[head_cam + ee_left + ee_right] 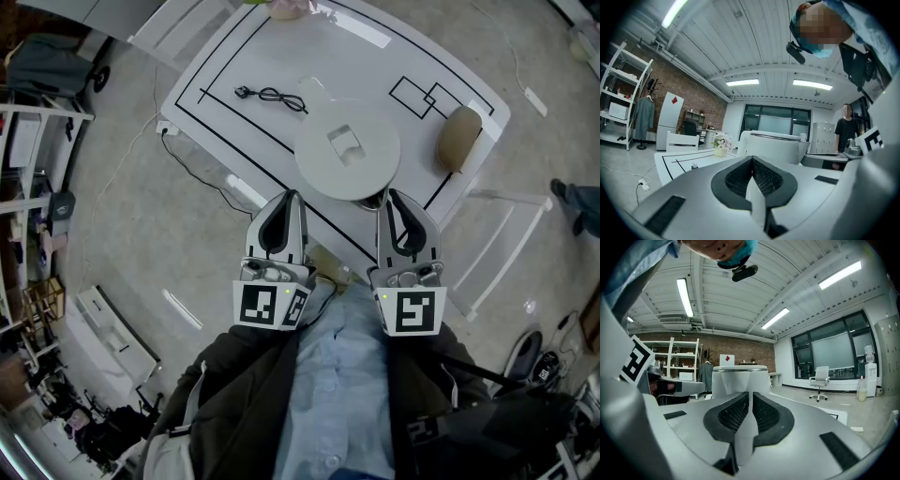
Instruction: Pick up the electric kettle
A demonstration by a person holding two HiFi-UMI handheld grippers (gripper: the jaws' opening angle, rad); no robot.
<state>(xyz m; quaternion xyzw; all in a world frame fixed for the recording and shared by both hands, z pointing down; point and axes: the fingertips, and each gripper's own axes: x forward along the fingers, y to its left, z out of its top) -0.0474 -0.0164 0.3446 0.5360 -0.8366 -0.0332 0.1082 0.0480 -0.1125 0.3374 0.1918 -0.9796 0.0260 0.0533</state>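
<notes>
Electric kettle (347,150) on table (281,47), near front edge, just ahead of both grippers. Left gripper (292,197), right gripper (393,195): jaws pressed together, nothing between. Advancing like this risks shoving smooth body, tipping it. Apparent handle (314,87) on far side: awkward reach, weak hold.

Head camera is looking steeply down at the counter (281,56); left tongs (292,195) and right tongs (387,193) cameras are sharing the near kettle (348,150).
</notes>
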